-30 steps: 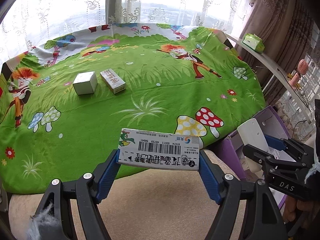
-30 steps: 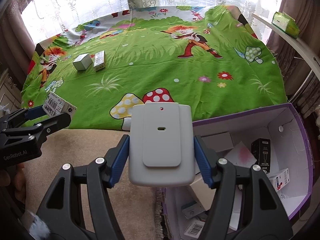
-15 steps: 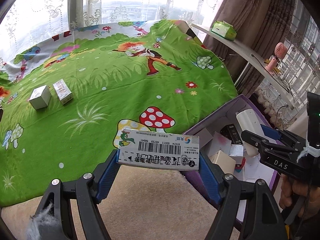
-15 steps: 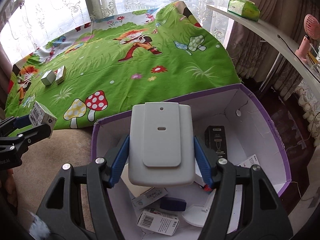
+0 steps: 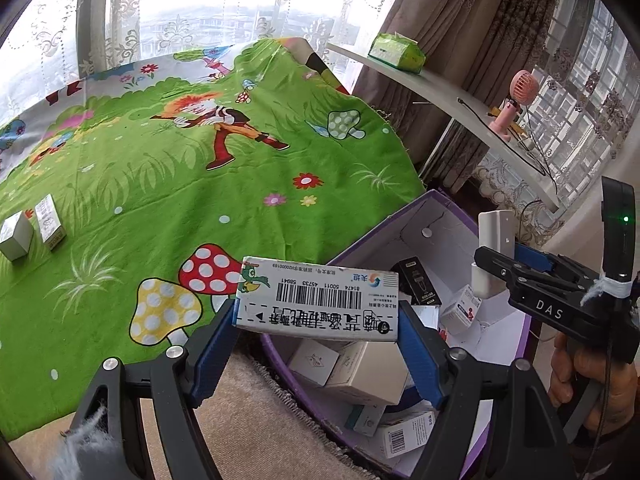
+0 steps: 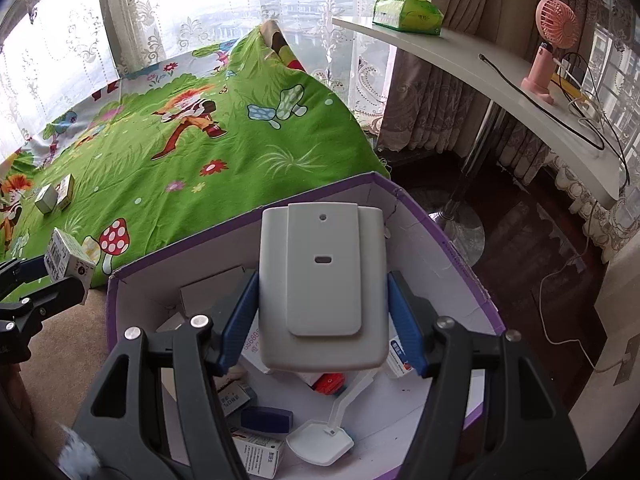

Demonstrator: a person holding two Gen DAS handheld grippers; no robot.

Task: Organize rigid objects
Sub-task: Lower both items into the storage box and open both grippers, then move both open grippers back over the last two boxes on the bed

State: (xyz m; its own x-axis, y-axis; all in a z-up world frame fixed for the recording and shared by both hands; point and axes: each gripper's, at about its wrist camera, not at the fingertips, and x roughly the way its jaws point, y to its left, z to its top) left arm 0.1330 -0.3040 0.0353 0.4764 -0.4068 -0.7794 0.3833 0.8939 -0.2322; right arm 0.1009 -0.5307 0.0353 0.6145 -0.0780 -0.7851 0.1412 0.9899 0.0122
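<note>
A: We log the left gripper [image 5: 318, 316] pinching the barcode carton [image 5: 318, 300] by its short ends, long face toward the camera. Why endwise?

B: We judge the flat card faces would buckle under a squeeze; the folded ends are stiffer. It hangs over the near rim of the purple box [image 5: 404, 216], not yet over the middle.

A: And the right gripper [image 6: 322, 316]?

B: Clamped on the grey plastic case [image 6: 322, 288], blue pads on its long edges. We note a smooth matte shell, rounded corners, a raised back panel with a slot and a small hole. It sits above the box interior, so we read both loads as poised for release.

A: Box contents?

B: Small cartons lying loose, a dark blue block [image 6: 266, 419], a white stand [image 6: 320, 442] with a flat hexagonal foot. White card lining, purple outside.

A: What remains out?

B: Two small boxes [image 5: 30, 230] side by side on the green cartoon cloth [image 5: 160, 184], well apart from the box. We take them as next.
</note>
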